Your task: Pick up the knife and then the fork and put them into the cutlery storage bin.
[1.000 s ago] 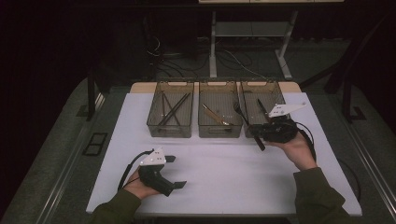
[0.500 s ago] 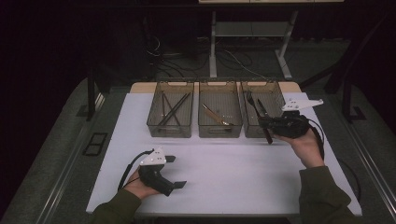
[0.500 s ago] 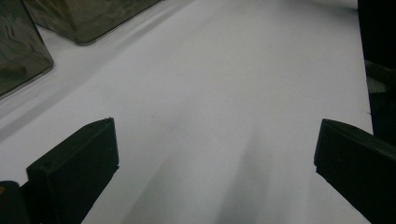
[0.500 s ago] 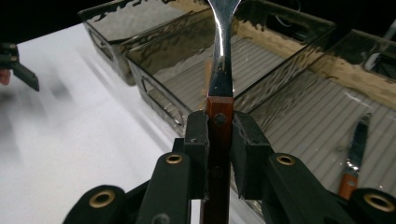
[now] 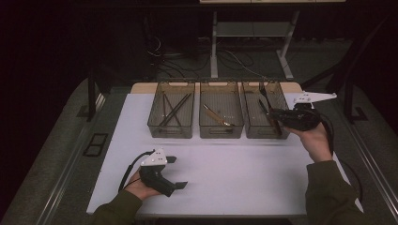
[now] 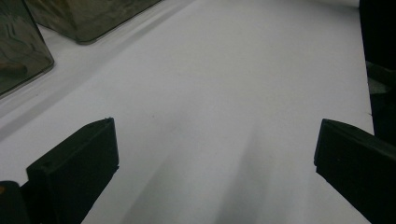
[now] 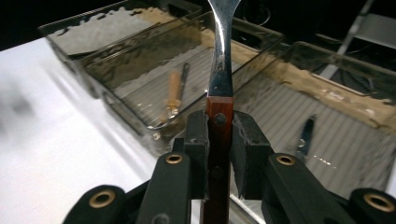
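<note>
right tongs (image 7: 219, 135) clamped on the wood-handled fork (image 7: 219, 70) (metal end rising past the tips), held over the right-hand bin (image 5: 270, 126) | left tongs (image 5: 174, 172) spread wide, low over bare bench (image 5: 244, 178)

three bins (image 5: 220, 116) side by side, table's (image 5: 244, 178) far edge | fork (image 7: 220, 70) over right bin

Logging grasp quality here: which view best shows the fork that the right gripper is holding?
The right gripper view: the fork stands upright, its red-brown handle clamped between the right gripper jaws. The high view shows it small and dark above the right-hand bin. The left gripper view faces bare table.
</note>
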The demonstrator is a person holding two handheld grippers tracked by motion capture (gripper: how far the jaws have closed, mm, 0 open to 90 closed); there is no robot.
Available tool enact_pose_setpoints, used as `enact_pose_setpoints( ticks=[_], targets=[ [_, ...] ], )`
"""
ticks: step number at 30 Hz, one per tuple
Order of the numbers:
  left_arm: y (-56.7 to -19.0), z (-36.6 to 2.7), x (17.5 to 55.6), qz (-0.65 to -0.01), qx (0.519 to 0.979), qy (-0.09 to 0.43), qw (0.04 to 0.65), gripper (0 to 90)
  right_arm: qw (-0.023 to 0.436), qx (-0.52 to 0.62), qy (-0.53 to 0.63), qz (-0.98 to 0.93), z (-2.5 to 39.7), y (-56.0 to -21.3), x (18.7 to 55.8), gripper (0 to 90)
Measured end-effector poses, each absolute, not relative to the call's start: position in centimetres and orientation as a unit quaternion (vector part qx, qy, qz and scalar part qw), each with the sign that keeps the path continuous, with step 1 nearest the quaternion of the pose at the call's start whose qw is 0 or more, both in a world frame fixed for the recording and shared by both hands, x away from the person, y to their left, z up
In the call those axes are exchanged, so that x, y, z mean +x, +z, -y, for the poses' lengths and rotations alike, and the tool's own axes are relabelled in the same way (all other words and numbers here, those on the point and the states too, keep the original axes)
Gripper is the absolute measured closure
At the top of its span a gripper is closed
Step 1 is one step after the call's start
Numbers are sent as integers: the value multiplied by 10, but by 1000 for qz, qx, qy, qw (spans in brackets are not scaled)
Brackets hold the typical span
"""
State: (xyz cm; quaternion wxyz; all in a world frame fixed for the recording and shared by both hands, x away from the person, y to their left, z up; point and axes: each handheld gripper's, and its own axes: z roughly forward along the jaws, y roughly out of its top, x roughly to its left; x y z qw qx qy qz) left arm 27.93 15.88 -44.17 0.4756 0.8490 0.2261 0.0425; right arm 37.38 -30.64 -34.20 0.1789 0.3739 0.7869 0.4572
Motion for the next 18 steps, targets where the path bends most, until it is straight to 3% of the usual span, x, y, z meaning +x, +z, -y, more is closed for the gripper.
enact_pose_setpoints(
  ticks=[18],
  targets=[
    [-442, -159, 279, -226, 848, 42, 477, 0, 203, 425, 434, -768, 330, -335, 412, 775]
  ],
)
